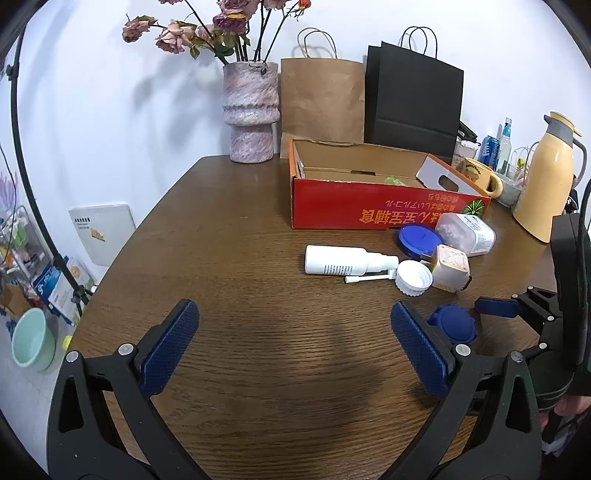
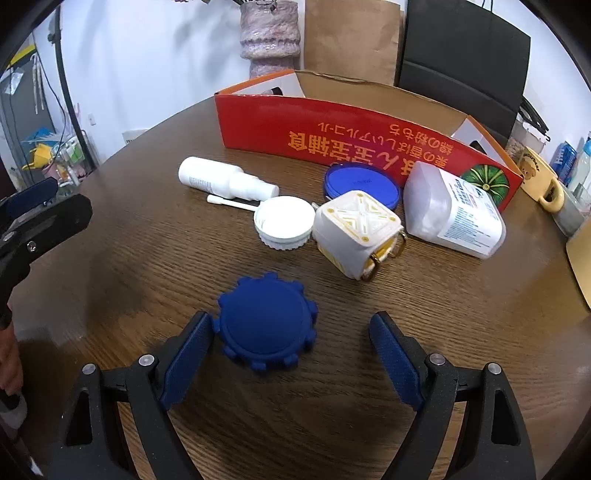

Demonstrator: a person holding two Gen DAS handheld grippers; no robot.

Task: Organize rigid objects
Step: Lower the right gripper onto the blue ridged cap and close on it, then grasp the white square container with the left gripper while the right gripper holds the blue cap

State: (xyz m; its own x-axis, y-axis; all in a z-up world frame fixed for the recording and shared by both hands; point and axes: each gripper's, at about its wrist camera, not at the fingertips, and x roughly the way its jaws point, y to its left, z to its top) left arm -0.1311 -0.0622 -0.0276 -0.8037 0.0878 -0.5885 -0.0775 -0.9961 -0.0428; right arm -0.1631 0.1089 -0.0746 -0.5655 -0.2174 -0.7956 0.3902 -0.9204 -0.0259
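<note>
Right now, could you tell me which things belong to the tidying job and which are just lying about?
Job:
blue gear-shaped cap
white lid
spray bottle
cube box
blue tin
clear tub
red carton

Lying about:
vase
paper bags
mug
flask

In the left wrist view, the red cardboard box [image 1: 369,206] hides most of its inside behind its near wall; only a scrap of something green [image 1: 395,181] shows, too little to name. The dried roses [image 1: 207,26] are cut by the top edge. At far right, the right gripper [image 1: 495,308] is partly cropped. The right wrist view crops the vase [image 2: 269,33] at the top.
</note>
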